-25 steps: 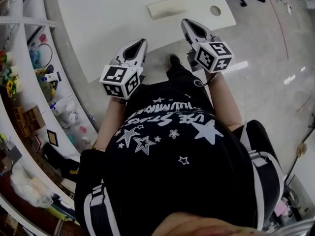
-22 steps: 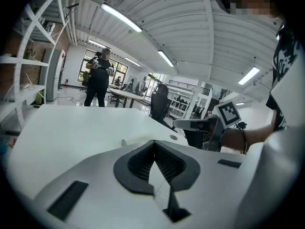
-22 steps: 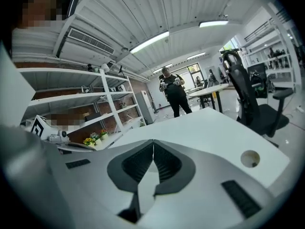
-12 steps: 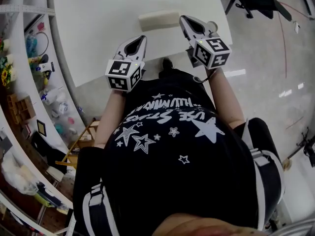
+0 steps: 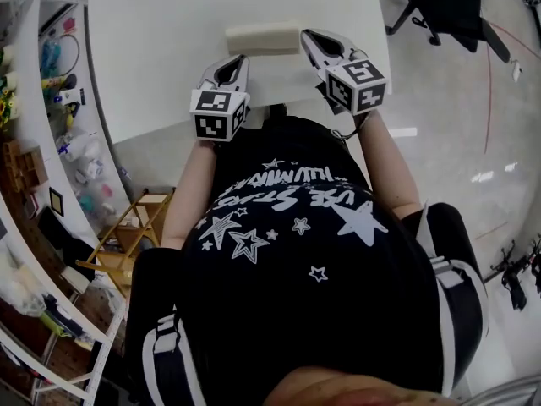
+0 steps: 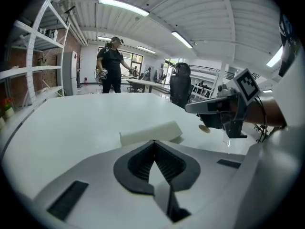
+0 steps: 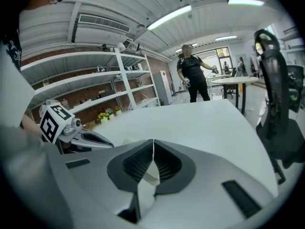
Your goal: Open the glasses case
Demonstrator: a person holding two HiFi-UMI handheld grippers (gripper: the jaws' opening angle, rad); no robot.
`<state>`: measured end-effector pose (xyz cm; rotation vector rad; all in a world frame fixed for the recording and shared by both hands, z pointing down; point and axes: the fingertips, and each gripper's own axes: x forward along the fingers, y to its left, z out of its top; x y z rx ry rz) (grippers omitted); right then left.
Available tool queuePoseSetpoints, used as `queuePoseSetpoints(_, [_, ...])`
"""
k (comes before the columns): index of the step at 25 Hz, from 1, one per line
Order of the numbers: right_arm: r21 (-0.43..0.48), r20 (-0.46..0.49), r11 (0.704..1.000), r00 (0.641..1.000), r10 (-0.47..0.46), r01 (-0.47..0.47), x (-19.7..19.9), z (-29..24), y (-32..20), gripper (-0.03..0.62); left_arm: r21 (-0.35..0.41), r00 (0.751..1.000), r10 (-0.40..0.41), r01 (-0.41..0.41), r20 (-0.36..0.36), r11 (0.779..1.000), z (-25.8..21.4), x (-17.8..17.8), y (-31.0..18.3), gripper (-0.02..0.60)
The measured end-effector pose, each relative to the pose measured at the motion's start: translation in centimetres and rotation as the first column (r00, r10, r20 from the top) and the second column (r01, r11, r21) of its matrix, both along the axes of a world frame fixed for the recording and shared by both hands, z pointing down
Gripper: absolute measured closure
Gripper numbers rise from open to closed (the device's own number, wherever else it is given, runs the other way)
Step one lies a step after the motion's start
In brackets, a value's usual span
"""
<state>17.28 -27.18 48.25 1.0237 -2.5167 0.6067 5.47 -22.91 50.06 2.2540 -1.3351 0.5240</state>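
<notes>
The cream glasses case (image 5: pixel 263 39) lies shut on the white table (image 5: pixel 161 49), long side across. My left gripper (image 5: pixel 237 58) hovers just short of the case's near left end, jaws shut and empty. My right gripper (image 5: pixel 306 34) sits beside the case's right end, jaws also shut with nothing in them. In the left gripper view the case (image 6: pixel 150 132) lies right past the closed tips (image 6: pixel 153 141), and the right gripper (image 6: pixel 190 109) hangs over its right side. In the right gripper view the closed tips (image 7: pixel 153 141) hide most of the case; the left gripper (image 7: pixel 97 140) shows at left.
A round cable hole (image 6: pixel 204 128) lies in the table right of the case. Curved shelves (image 5: pixel 42 142) with small items run along the left, a wooden stool (image 5: pixel 135 227) below them. An office chair (image 5: pixel 448 7) stands at the far right. A person (image 6: pixel 111 63) stands far off.
Both grippers have moved forward and down over the table edge toward the case; the right one now sits at its right end, the left one just before it. Jaws stayed shut.
</notes>
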Motion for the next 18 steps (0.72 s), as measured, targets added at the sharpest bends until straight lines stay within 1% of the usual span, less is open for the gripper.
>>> queuePoseSetpoints(5, [0.001, -0.043, 0.998, 0.997, -0.058, 0.058, 0.2, 0.9, -0.3, 0.585, -0.026, 0.998, -0.036, 0.037, 0.047, 0.999, 1.4, 0.3, -1.0, 0.569])
queuePoseSetpoints(8, [-0.004, -0.068, 0.994, 0.991, -0.112, 0.112, -0.2, 1.3, 0.0, 0.585, -0.038, 0.996, -0.051, 0.054, 0.075, 0.998, 2.4, 0.2, -1.2, 0.569])
queuePoseSetpoints(10, [0.013, -0.095, 0.987, 0.983, -0.156, 0.158, -0.7, 1.3, 0.2, 0.583, -0.047, 0.994, -0.057, 0.062, 0.092, 0.997, 3.0, 0.0, -1.3, 0.569])
queuePoseSetpoints(12, [0.057, -0.139, 0.977, 0.971, -0.197, 0.206, -1.3, 1.1, 0.1, 0.582, -0.053, 0.993, -0.063, 0.069, 0.102, 0.996, 3.4, 0.0, -1.4, 0.569])
queuePoseSetpoints(13, [0.085, -0.166, 0.969, 0.962, -0.216, 0.233, -1.7, 1.1, 0.0, 0.550, -0.058, 0.992, -0.065, 0.071, 0.104, 0.996, 3.6, 0.0, -1.5, 0.569])
queuePoseSetpoints(14, [0.109, -0.197, 0.959, 0.951, -0.238, 0.262, -2.1, 1.1, 0.0, 0.492, -0.062, 0.992, -0.065, 0.072, 0.105, 0.995, 3.7, 0.0, -1.5, 0.569])
queuePoseSetpoints(15, [0.124, -0.233, 0.947, 0.936, -0.263, 0.297, -2.5, 1.3, 0.0, 0.456, -0.064, 0.992, -0.066, 0.073, 0.106, 0.995, 3.9, 0.0, -1.5, 0.569])
queuePoseSetpoints(17, [0.137, -0.308, 0.918, 0.897, -0.318, 0.372, -3.4, 2.1, 0.3, 0.387, -0.060, 0.992, -0.066, 0.073, 0.111, 0.996, 4.0, -0.1, -1.5, 0.569])
queuePoseSetpoints(18, [0.137, -0.344, 0.904, 0.875, -0.340, 0.405, -3.8, 2.5, 0.5, 0.369, -0.055, 0.991, -0.064, 0.071, 0.114, 0.996, 4.0, -0.1, -1.5, 0.569])
